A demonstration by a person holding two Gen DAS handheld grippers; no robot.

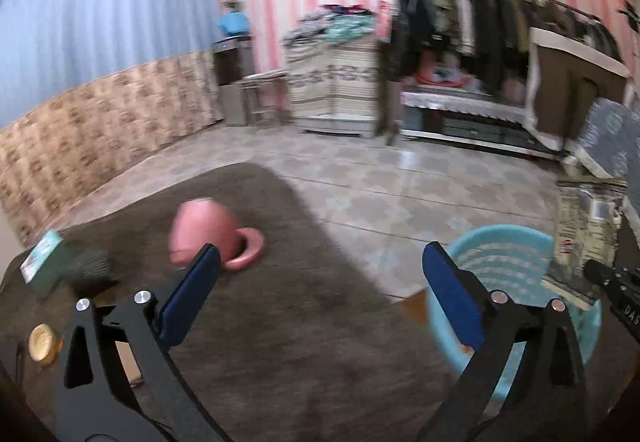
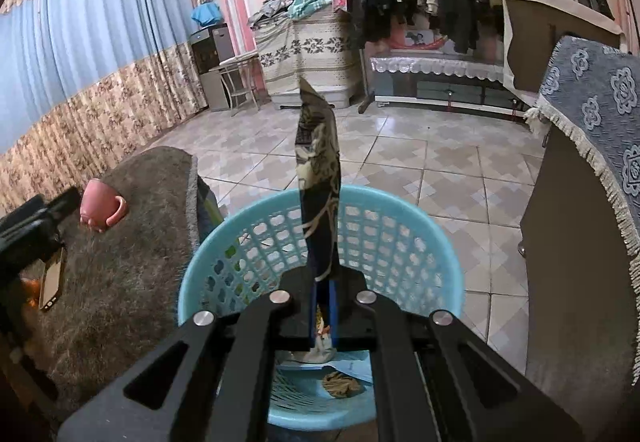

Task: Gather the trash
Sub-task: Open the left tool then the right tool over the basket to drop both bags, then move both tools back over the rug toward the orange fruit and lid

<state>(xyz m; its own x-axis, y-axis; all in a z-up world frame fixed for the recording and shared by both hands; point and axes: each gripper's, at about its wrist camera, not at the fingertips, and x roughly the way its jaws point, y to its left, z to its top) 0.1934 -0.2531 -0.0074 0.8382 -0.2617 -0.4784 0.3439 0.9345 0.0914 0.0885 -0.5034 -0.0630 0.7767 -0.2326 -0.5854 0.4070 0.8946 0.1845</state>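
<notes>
While your right gripper (image 2: 324, 294) has its pads pressed together on the wrapper (image 2: 318, 178), you are already poised over the basket (image 2: 400, 210), which fills the lower centre of the right wrist view, so the step in hand looks like the drop. The wrapper stands up tall and thin from the pads, its top reaching toward the middle of the frame and its lower end poking out below them, above the basket floor. Tip it down inside the rim before you let go, because a long, light wrapper released upright could lean over the edge or catch on the lattice wall. Open fully and give it a moment to fall clear of the pads; crinkled foil may cling. Scraps, a brown crumpled piece (image 2: 340, 384) and some pale paper (image 2: 352, 366), already lie at the bottom, so there is room. Your left gripper (image 1: 320, 290) hangs wide open and empty over the brown table cover (image 1: 280, 322), with the basket at lower right of its view. To its left sit a pink mug (image 1: 204, 234), a small box (image 1: 40, 262) and a dark lump (image 1: 90, 270); that view is blurred, so I cannot tell which of these count as trash.
</notes>
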